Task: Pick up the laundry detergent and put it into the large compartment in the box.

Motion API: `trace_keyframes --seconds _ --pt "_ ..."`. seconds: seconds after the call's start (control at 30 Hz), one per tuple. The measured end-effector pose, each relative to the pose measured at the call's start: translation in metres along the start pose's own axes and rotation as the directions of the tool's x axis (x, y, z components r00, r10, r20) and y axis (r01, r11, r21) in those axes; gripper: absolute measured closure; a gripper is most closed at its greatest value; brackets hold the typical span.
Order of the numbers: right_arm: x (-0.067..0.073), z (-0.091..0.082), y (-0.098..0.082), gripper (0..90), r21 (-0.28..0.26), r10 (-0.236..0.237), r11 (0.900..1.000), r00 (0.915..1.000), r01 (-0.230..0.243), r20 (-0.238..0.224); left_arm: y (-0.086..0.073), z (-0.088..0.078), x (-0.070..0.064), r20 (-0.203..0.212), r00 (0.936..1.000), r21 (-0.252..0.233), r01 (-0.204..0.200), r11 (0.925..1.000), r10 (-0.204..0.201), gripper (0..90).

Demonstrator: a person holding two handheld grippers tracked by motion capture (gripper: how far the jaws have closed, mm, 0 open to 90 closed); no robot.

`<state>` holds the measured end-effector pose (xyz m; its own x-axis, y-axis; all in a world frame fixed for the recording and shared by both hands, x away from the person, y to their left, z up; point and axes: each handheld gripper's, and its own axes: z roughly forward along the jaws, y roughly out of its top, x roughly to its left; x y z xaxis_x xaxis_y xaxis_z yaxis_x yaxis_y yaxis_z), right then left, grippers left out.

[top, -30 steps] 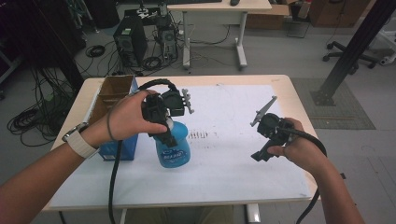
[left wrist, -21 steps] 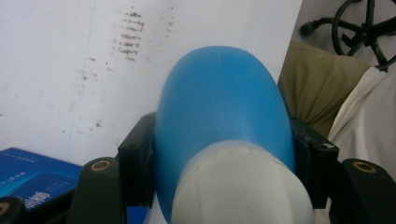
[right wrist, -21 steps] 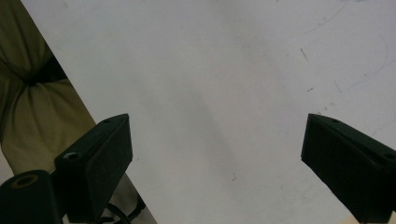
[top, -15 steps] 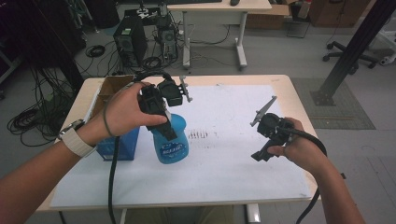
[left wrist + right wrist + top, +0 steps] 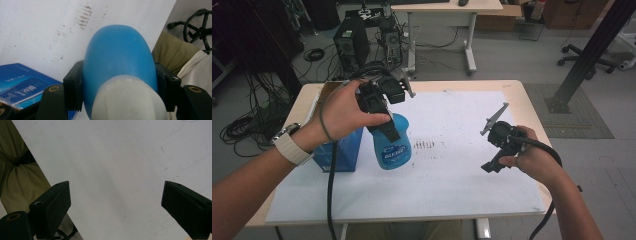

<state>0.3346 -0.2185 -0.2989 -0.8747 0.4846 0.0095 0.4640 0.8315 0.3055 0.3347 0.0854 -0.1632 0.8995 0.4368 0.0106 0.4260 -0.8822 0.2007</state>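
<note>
High view: the left gripper [image 5: 388, 131], held in the person's left hand [image 5: 343, 111], points down and clamps the upper part of a blue bottle [image 5: 390, 148], which hangs over the white sheet [image 5: 452, 165] covering the table [image 5: 532, 107], at about 9 o'clock from the sheet's middle. A blue box [image 5: 339, 152] sits just beside the bottle at its 9 o'clock, and a patch of dark smudges [image 5: 426, 144] lies near its 3 o'clock. The right gripper [image 5: 492, 167], in the right hand [image 5: 532, 160], hovers well apart from the bottle, at 3 o'clock on the sheet. Left gripper view: the 2 black jaws press on either side of the blue bottle [image 5: 120, 62], just beyond its white collar [image 5: 128, 100]; the blue box [image 5: 22, 85] lies at 8 o'clock and the smudges [image 5: 83, 17] at 11 o'clock on the sheet [image 5: 37, 30]. Right gripper view: the 2 jaws stand wide apart with nothing between them, over the bare white sheet [image 5: 112, 170]; olive fabric [image 5: 15, 175] shows at 9 o'clock.
</note>
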Motion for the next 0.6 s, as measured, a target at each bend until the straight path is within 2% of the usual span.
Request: trace_keyframes --seconds 0.13,0.27,0.37,0.6 --pt "0.000 0.000 0.000 9.0 0.000 0.000 1.000 1.0000 0.000 -0.001 0.001 -0.005 0.001 -0.006 0.9996 -0.003 0.026 0.9996 -0.026 37.2" --pt "-0.001 0.000 0.001 9.0 -0.002 -0.003 1.000 1.0000 0.003 0.000 0.003 -0.009 0.001 -0.021 0.9990 0.016 0.039 0.9991 -0.038 37.2" --pt "-0.001 -0.001 0.000 8.9 -0.003 0.000 1.000 1.0000 0.000 0.002 0.003 -0.013 0.003 -0.019 0.9978 0.004 0.063 0.9980 -0.063 37.2" --pt "-0.001 0.000 0.001 8.9 -0.004 0.000 1.000 1.0000 0.000 0.001 0.003 -0.023 0.009 -0.031 0.9917 -0.012 0.125 0.9921 -0.125 37.2"
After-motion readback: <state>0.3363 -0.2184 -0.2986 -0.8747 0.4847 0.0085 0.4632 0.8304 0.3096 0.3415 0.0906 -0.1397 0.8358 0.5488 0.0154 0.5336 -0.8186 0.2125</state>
